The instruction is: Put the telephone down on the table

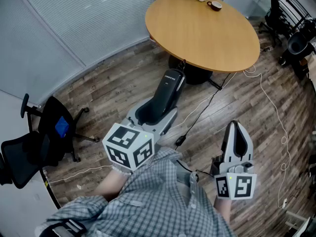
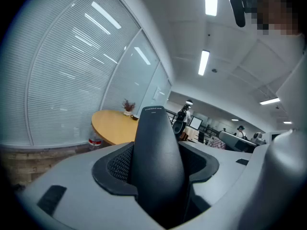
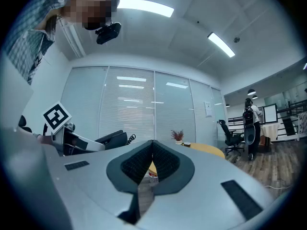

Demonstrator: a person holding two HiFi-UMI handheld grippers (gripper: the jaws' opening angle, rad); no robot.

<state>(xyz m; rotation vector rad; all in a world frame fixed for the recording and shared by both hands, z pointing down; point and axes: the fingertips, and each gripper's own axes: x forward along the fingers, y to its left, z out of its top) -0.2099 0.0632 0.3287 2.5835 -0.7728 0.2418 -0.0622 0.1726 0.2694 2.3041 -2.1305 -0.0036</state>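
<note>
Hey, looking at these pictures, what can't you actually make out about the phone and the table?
- Telephone, head view: its lower end is hidden inside the left gripper, which is shut on it.
- Telephone, left gripper view: the print near its top is too small to read.
- Table, left gripper view: the telephone covers its right part.
- Cup on the table, head view: too small to tell what is in it.
</note>
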